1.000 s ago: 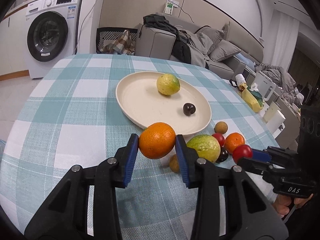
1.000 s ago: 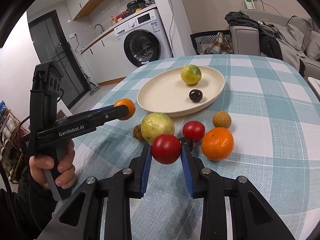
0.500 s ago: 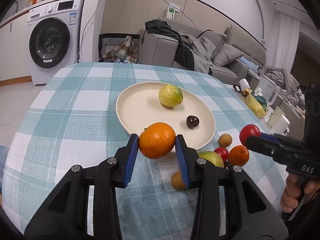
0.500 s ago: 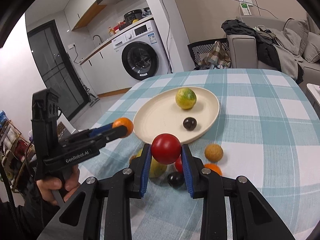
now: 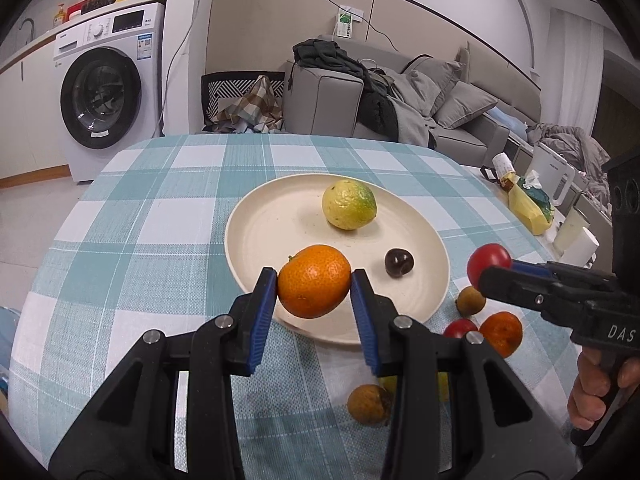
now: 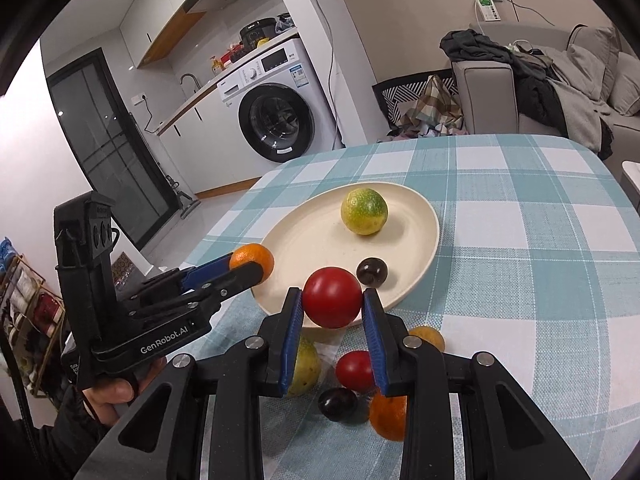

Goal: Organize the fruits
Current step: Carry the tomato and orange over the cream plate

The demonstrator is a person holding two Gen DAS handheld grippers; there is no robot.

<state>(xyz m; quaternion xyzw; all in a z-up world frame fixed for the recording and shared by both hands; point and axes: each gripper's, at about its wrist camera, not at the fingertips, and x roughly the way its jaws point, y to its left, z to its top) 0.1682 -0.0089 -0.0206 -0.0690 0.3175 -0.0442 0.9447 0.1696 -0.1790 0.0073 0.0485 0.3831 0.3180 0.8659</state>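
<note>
So far only a lime (image 5: 349,204) and a dark cherry (image 5: 399,263) lie on the plate (image 5: 256,236), while my left gripper (image 5: 314,286) clamps an orange (image 5: 314,280), my right gripper (image 6: 331,300) a tomato (image 6: 331,297), and several fruits wait on the tablecloth (image 5: 140,232).

A round, dimpled orange mandarin (image 5: 314,280) hangs in the air above the near rim of a wide, shallow cream plate (image 5: 272,216), pinched at both sides between blue pads. A smooth, glossy red tomato (image 6: 331,297) is likewise clamped above the plate's near edge. On the plate a yellow-green citrus (image 5: 349,205) sits toward the far side, and a small dark, shiny cherry (image 5: 399,263) lies nearer, well apart from it. On the teal-and-white checked tablecloth (image 5: 160,216) beside the plate rest a second small red tomato (image 6: 355,369), a second orange mandarin (image 5: 502,333), another dark cherry (image 6: 337,403), two brownish round fruits (image 5: 471,301) and a partly hidden yellow-green fruit (image 6: 306,368).
</note>
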